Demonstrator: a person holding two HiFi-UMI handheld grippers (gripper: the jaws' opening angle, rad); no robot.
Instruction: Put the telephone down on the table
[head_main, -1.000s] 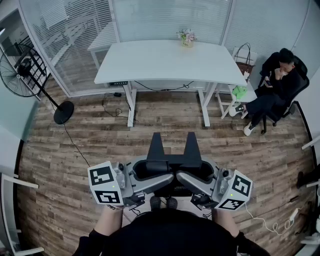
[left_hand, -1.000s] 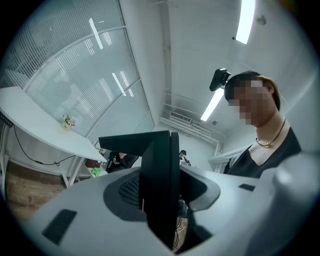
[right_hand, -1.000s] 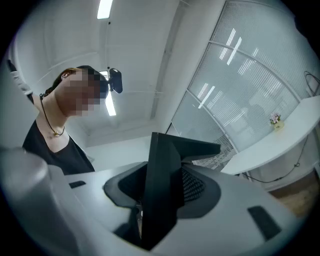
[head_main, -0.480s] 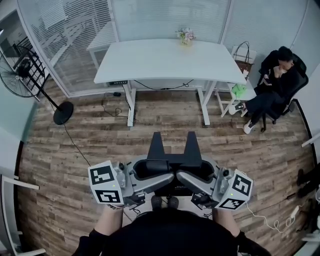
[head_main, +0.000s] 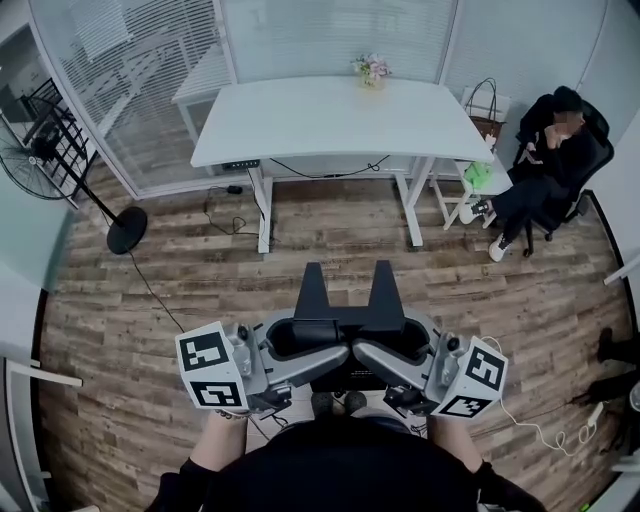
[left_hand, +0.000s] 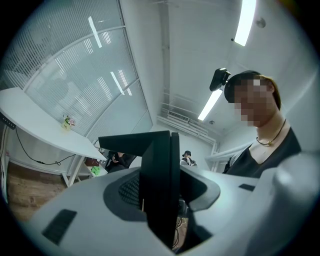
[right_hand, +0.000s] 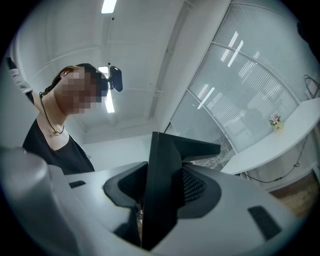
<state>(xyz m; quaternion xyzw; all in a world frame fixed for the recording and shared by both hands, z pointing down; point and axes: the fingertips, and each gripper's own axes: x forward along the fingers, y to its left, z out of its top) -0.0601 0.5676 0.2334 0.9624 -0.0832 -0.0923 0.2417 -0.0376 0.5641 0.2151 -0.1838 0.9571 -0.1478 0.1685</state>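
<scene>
From head height we look steeply down at the long white rectangular table (head_main: 340, 120); both gripper views tilt upward, probably sharing it.

Ahead of the left tool (head_main: 313, 300) and right tool (head_main: 383, 295) the wooden floor (head_main: 330, 250) lies open up to the tabletop (head_main: 330, 120), bare but for a flower pot (head_main: 372, 72) at its far edge. A standing fan (head_main: 40, 150) is off to the left and a seated person (head_main: 545, 170) off to the right. A white cable (head_main: 525, 430) trails beside the right tool.
</scene>
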